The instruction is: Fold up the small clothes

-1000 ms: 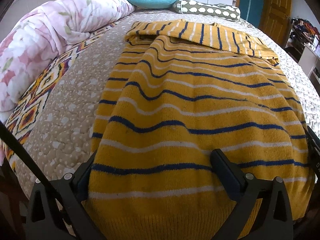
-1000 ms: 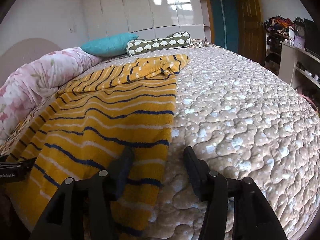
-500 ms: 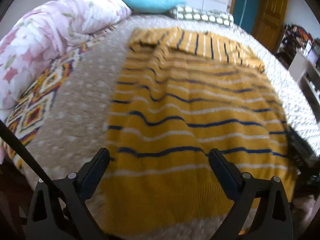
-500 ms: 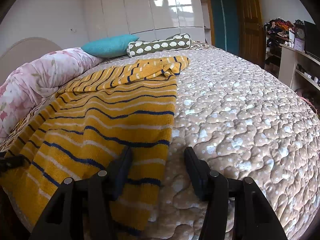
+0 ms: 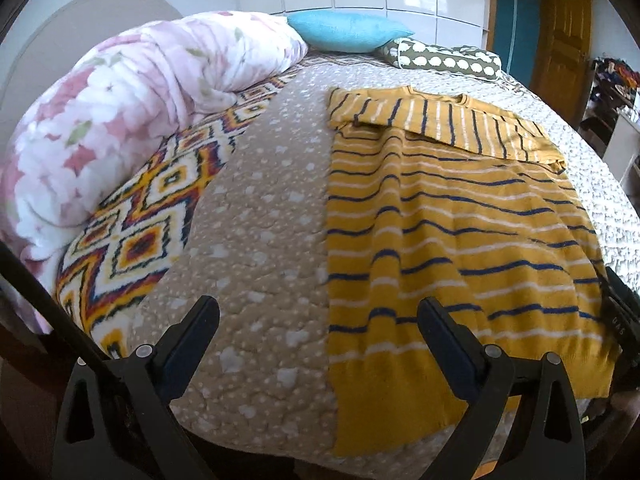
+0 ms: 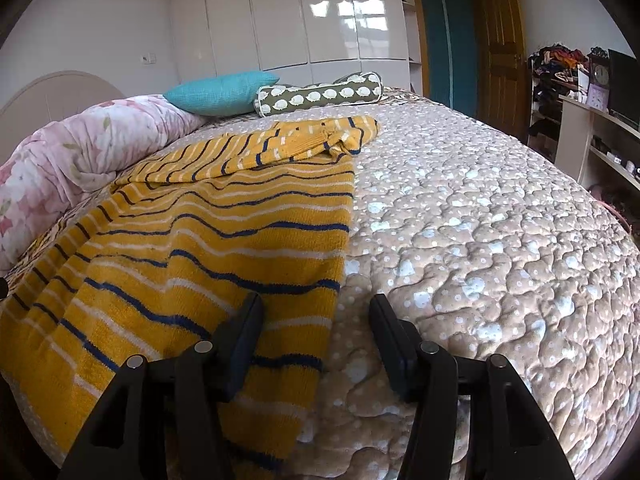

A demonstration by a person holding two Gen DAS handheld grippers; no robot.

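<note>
one striped sweater (image 5: 452, 240) lies on the bed (image 6: 480, 240); two grippers, left (image 5: 318, 328) and right (image 6: 316, 320), both spread, empty.

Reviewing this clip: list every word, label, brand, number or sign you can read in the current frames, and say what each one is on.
"DAS", or something close to it: small pale letters on the right gripper, seen at the right edge of the left wrist view; too blurred to be sure.
Clock on the shelf: its face shows, but the numerals are too small to read.
Sweater, pillows, quilt: patterns only, no text.
</note>
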